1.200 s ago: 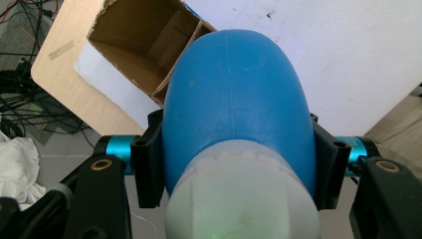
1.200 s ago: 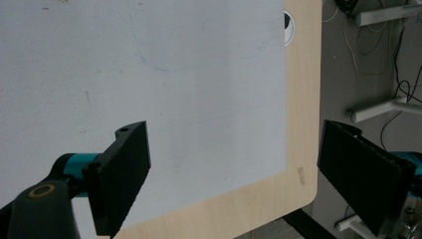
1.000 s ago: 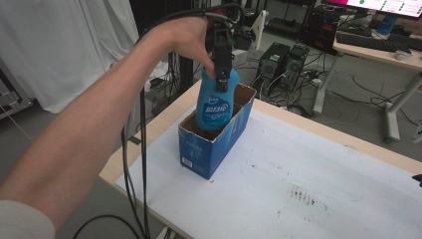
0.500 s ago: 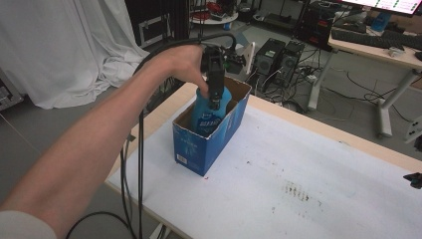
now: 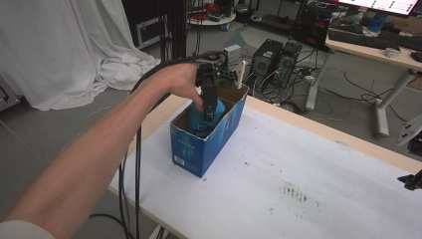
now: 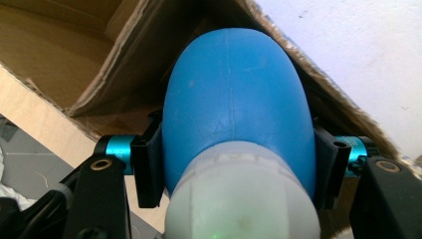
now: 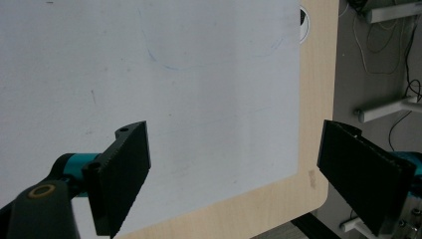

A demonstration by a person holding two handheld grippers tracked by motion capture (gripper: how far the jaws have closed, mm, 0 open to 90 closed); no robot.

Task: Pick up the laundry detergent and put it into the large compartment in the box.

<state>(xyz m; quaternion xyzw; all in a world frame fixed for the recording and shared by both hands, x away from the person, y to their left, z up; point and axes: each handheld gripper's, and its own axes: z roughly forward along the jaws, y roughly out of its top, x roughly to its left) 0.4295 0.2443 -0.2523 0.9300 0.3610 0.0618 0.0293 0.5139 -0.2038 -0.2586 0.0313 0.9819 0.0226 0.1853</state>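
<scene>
A blue bottle point(image 5: 205, 115) with a white cap point(image 6: 242, 199) stands low inside an open blue cardboard box point(image 5: 199, 149) at the table's left end. My left gripper point(image 5: 209, 97) reaches down into the box from above. It is shut on the bottle point(image 6: 239, 94), one black jaw pressed on each side just below the cap. The box's brown inner walls point(image 6: 59, 45) surround the bottle. My right gripper point(image 7: 234, 169) hangs open over the white tabletop point(image 7: 199, 74) near its wooden edge, holding nothing. In the high view the right gripper point(image 5: 412, 180) sits at the far right.
The white tabletop point(image 5: 308, 169) has dark smudges right of the box. Black cables point(image 5: 130, 164) hang off the table's left edge. Computer towers point(image 5: 276, 59), a white cloth point(image 5: 64, 45) and another desk point(image 5: 378, 47) stand on the floor beyond.
My left gripper has lowered the blue bottle deeper into the box, so less of it shows above the rim.
</scene>
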